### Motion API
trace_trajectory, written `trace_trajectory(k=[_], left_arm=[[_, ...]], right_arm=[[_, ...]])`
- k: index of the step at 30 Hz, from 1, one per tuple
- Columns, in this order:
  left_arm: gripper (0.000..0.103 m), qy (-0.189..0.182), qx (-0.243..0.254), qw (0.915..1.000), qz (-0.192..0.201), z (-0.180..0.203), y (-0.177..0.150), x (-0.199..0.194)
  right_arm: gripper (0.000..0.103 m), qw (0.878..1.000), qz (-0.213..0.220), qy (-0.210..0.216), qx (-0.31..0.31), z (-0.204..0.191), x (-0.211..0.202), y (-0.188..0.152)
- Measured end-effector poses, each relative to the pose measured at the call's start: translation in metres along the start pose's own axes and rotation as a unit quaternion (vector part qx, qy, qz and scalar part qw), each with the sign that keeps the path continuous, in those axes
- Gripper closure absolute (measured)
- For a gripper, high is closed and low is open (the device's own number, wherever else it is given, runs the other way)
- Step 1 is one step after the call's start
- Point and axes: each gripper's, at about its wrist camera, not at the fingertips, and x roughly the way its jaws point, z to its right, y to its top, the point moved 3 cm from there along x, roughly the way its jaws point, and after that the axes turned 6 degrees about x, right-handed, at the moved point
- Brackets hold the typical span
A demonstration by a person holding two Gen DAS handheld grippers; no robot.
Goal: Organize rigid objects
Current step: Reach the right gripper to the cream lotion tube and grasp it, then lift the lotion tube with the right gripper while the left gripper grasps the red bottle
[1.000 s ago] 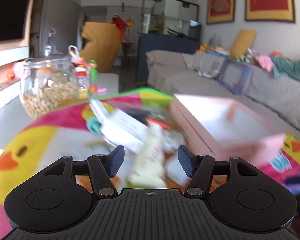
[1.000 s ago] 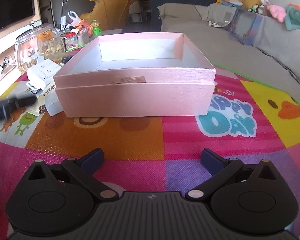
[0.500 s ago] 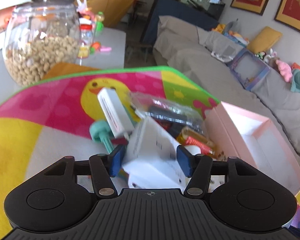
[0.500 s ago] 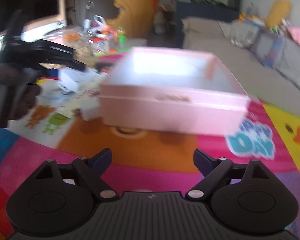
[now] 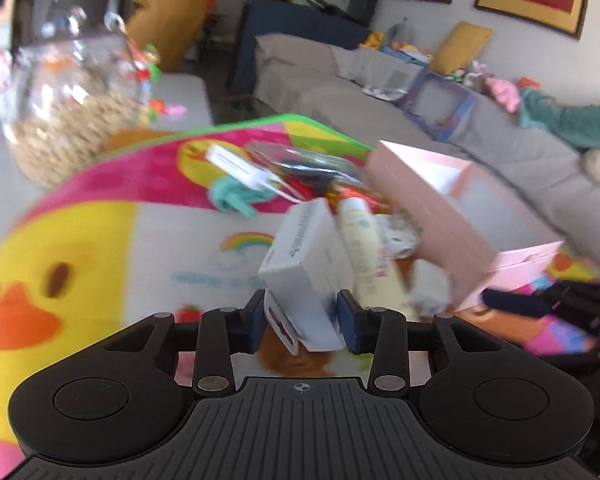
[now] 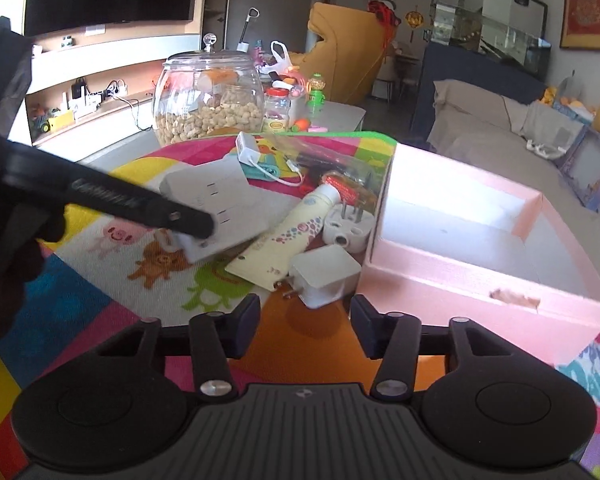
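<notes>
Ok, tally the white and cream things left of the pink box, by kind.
chargers and plugs: 3 (square charger, round plug, corded adapter)
white box, in the left gripper: 1
cream tube: 1
total: 5

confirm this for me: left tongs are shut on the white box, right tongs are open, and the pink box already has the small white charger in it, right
Not quite. The small white charger is not in the pink box; it lies on the mat just outside the box's left wall, and the box looks bare inside, as the right wrist view shows. The rest holds: the left tongs are shut on the white box and the right tongs are open.
</notes>
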Motion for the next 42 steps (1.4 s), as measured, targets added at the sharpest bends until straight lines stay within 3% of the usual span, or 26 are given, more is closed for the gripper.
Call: trace_trajectory(k=[2,7,12,16,22,26,31,33,34,37,42], left_arm=[[0.061,0.03,0.008,0.9994,0.018,-0.006,0.0,-0.011],[0.061,0.027,-0.036,0.9987,0.025,-0.026,0.007,-0.018],[0.061,0.045,-0.043,0.9965,0.055,-0.034,0.01,-0.03],[0.061,0.027,-0.05,0.9972,0.048,-0.039,0.008,-0.03],[0.061,0.003,-0.045,0.9988,0.017,-0.04,0.005,-0.012],[0.059,-0.007,-0.036,0.9993,0.002,-0.031,0.005,0.003],[0.057,-0.058,0.047,0.997,-0.021,0.01,0.001,0.008],[0.057,-0.061,0.089,0.994,-0.021,0.028,-0.001,0.006],[0.056,-0.057,0.104,0.9926,-0.022,0.034,-0.001,0.005],[0.057,-0.046,0.124,0.9909,-0.025,0.05,0.003,0.002],[0.057,-0.02,0.124,0.9918,-0.023,0.062,0.013,-0.004]], right_arm=[[0.059,1.0,0.011,-0.002,-0.017,-0.012,0.0,0.008],[0.059,1.0,-0.01,-0.001,-0.019,-0.028,0.03,0.04],[0.059,0.996,-0.086,-0.033,0.018,-0.026,0.086,0.065],[0.056,0.99,-0.123,-0.025,0.061,-0.02,0.109,0.064],[0.086,0.991,-0.118,0.054,0.014,-0.037,0.062,0.036],[0.087,0.989,-0.124,0.076,-0.004,-0.032,0.019,0.005],[0.087,0.993,-0.102,0.061,0.005,-0.001,-0.022,-0.025],[0.086,0.993,-0.094,0.071,0.001,0.008,-0.032,-0.033],[0.08,0.993,-0.092,0.076,0.005,0.013,-0.035,-0.036],[0.052,0.994,-0.082,0.069,0.019,0.025,-0.04,-0.039],[0.049,0.997,-0.051,0.049,0.024,0.033,-0.04,-0.034]])
